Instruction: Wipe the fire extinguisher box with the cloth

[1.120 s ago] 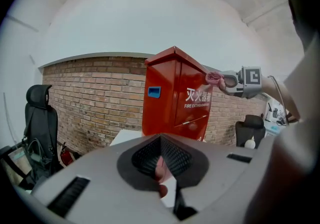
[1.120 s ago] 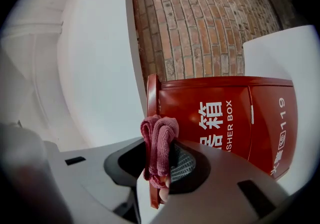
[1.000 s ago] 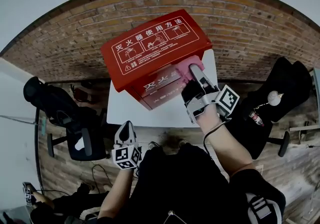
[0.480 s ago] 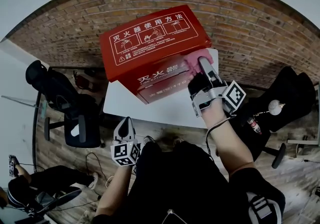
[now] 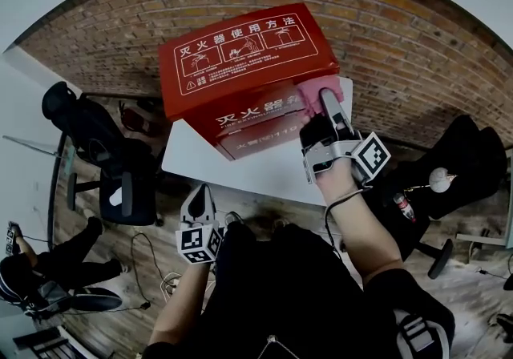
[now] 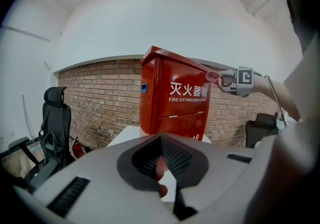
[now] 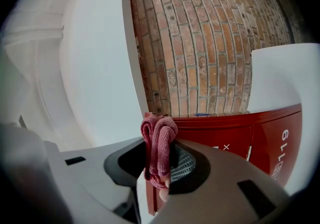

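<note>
Red metal is filling the middle of the head view. The fire extinguisher box is standing upright on a white table in front of a brick wall, with its white-lettered front facing the person. The right gripper is reaching up to the box's upper right edge. Its jaws are clamping a folded pink cloth, which is bunching out past the tips and lying against the red front just under the lid. The left gripper is hanging low by the near edge of the table, well apart from the box. Its jaws are closed tip to tip with nothing between them. A black office chair is sitting to the left of the table.
</note>
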Demonstrator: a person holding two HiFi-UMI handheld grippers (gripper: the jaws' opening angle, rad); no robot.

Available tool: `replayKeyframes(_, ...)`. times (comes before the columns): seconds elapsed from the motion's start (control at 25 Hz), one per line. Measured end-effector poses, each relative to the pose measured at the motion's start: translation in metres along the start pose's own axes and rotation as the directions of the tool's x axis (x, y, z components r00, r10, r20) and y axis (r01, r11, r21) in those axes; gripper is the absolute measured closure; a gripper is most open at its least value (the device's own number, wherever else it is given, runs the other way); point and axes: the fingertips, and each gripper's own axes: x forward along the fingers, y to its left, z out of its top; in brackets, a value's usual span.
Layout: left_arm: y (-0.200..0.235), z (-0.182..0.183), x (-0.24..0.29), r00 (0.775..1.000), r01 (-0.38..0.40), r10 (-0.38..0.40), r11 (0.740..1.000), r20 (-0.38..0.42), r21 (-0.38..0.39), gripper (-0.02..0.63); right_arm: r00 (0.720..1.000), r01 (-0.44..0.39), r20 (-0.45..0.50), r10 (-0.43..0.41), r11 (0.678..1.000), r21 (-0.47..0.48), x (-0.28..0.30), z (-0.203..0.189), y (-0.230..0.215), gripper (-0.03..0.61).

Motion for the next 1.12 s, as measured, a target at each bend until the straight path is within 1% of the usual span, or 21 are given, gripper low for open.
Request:
replayKeyframes(0.16,-0.004,-0.003,-0.005,1.000,-0.014,0.014,1.000,-0.001,-0.001,0.586,1.000,0.006,-0.006,-0.006,1.000,-0.022,-0.001,0.001,-0.007,0.471)
replayKeyframes(0.44,0.000,-0.010,-0.016,0.999,-0.046,0.045,0.999,-0.014,-0.004,0.586,1.000,0.011,0.001,-0.011,1.000,-0.030,-0.004,-0.001,-0.022,0.471)
replayKeyframes(0.64,0.000,-0.012,-0.020,0.998,-0.053,0.053,0.999,-0.016,-0.005,0.586,1.000,0.022,0.004,-0.022,0.999,-0.038,-0.008,-0.001,-0.037,0.471)
replayKeyframes(0.8,-0.001,-0.016,-0.023,0.998,-0.058,0.058,0.998,-0.024,-0.005,0.586,0.999,0.037,0.003,-0.037,0.999,-0.030,-0.012,-0.003,-0.050,0.471)
replayKeyframes(1.12,0.000,-0.021,-0.029,0.997,-0.069,0.069,0.998,-0.032,-0.006,0.586,0.999,0.042,-0.001,-0.042,0.999,-0.026,-0.014,-0.006,-0.061,0.471)
